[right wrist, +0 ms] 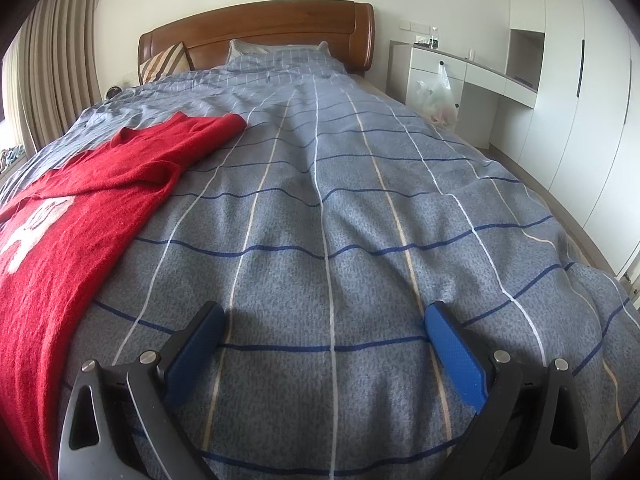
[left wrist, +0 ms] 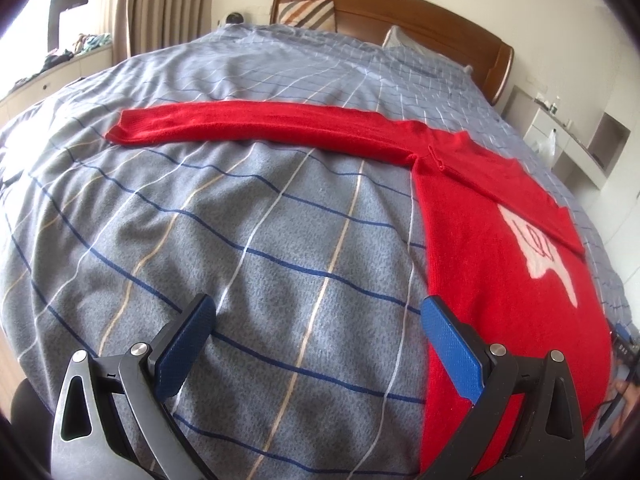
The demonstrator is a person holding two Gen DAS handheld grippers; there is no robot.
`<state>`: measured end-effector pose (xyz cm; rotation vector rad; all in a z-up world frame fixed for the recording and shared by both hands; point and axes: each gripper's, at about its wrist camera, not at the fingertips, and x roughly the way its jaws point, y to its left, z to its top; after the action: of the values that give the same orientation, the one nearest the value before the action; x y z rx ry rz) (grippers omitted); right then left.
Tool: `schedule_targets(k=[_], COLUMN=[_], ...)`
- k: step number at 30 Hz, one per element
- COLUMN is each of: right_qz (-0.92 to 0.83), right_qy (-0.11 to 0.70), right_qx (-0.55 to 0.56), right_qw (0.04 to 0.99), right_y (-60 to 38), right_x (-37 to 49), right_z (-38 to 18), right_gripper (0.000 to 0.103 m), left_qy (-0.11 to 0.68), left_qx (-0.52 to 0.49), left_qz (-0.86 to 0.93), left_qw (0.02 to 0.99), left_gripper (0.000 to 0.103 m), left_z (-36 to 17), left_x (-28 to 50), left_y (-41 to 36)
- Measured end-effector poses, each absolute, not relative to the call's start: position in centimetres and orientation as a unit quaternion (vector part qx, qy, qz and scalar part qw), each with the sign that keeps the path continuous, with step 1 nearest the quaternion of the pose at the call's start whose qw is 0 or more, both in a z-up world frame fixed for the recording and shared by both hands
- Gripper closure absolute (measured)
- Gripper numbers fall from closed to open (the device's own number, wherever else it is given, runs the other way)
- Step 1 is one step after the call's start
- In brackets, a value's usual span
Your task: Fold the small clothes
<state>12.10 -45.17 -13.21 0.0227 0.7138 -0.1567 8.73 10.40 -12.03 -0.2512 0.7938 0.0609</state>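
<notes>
While red sweater (left wrist: pixel 500 248) lies flat, both grippers apparently empty, fingers (right wrist: pixel 456 356) spread.

A wide stretch of bare bedspread (right wrist: pixel 340 208) is left free ahead of the right gripper (right wrist: pixel 325 320), whose jaws are spread with nothing between them. Room on its left is taken by the red sweater (right wrist: pixel 80 208). Ahead of the left gripper (left wrist: pixel 318 312), also spread wide, open cover is bounded by the outstretched sleeve (left wrist: pixel 248 128) across and the sweater body on the right.

No legible text; sweater (left wrist: pixel 500 264) motif unreadable
</notes>
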Motion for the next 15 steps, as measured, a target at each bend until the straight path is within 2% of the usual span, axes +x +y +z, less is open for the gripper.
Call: schedule_targets(k=[8,15], right_qz=[-0.076,-0.077], right_qy=[0.349,0.348], right_qx=[0.011,0.010], right_qw=[0.934,0.934], right_y=[-45.1,-45.1], right_x=[12.1,12.1], right_z=[-13.2,-13.2], right_gripper=[0.004,0.004], left_qy=[0.396,0.369], left_qx=[-0.134,-0.225], left_qz=[-0.011,0.054], left_qw=[0.908,0.900], left_gripper=[0.001,0.001], left_z=[-10.7,-6.8], left_x=[9.9,15.0], left_y=[11.1,23.5])
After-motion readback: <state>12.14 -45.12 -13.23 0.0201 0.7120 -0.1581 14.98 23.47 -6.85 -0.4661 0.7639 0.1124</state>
